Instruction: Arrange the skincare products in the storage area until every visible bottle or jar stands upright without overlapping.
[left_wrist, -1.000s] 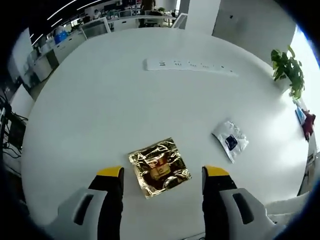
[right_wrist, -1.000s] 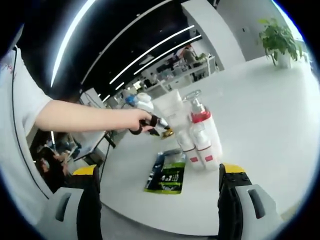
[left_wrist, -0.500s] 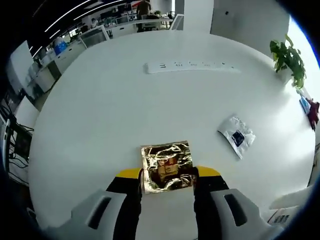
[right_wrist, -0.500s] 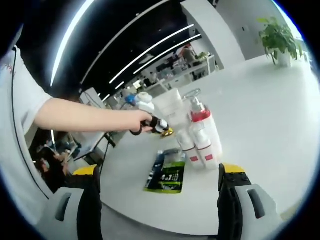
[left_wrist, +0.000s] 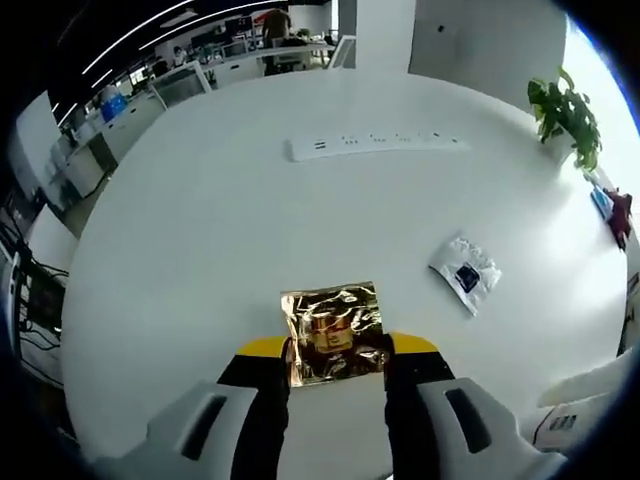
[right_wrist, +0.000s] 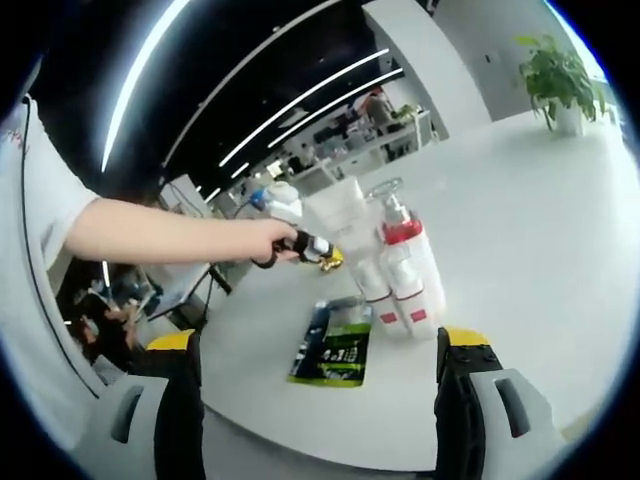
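The left gripper has drawn its jaws in from a wide spread a second ago and now pinches the near edge of the gold foil sachet, which lies directly ahead between the yellow jaw tips on the white table; since half a second ago the grip looks unchanged and the sachet sits the same way between the tips, so the hold appears settled. Whether the sachet has left the tabletop cannot be told. Ahead and to the right of that gripper lies a white sachet, well apart, and far ahead a white power strip stretches across the table. The right gripper keeps its jaws wide apart with nothing between them, as it has over the last second. Ahead of it stand a pump bottle with a red collar and a white tube just beside it, both upright and close together, with a green and black sachet lying flat nearer the jaws. The person's hand reaches in from the left of the right gripper view, holding the other gripper with a glint of gold at its tip. With the foil sachet now secured, the likely next need is to carry it toward the group of bottles and set it down clear of them, without knocking over the upright ones.
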